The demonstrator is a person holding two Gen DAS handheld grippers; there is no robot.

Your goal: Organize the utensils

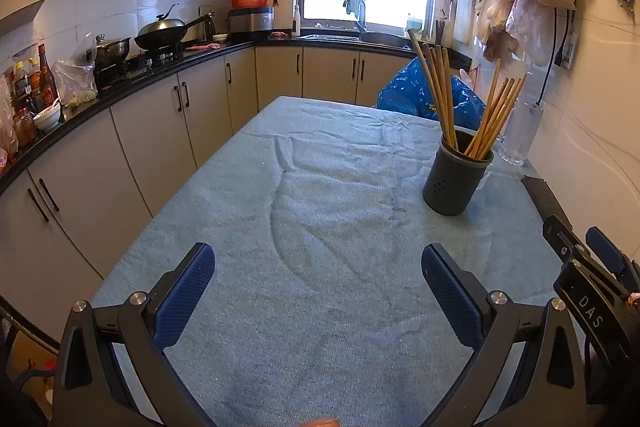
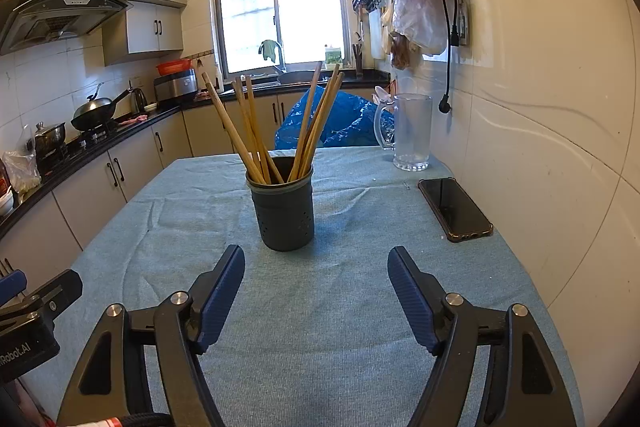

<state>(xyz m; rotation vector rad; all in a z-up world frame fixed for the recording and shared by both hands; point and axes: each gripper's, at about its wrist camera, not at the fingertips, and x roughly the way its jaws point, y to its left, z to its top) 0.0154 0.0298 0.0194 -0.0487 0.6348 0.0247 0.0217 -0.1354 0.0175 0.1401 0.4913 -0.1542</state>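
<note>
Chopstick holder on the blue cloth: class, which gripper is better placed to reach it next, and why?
Probably the right gripper: the chopstick holder stands just ahead, almost between its open fingers. From the left gripper, also open and empty, the holder sits farther off to the right.

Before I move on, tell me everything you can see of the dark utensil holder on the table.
The utensil holder is a dark grey, matte cylinder, plastic by the look of it, with small drain holes low on its wall and a paler rim band. It stands upright on the blue cloth, open end up. A bunch of wooden chopsticks stands in it, leaning outward in two fans against the rim. Nothing else touches it: the phone and the glass mug lie apart to its right, and neither gripper reaches it.
</note>
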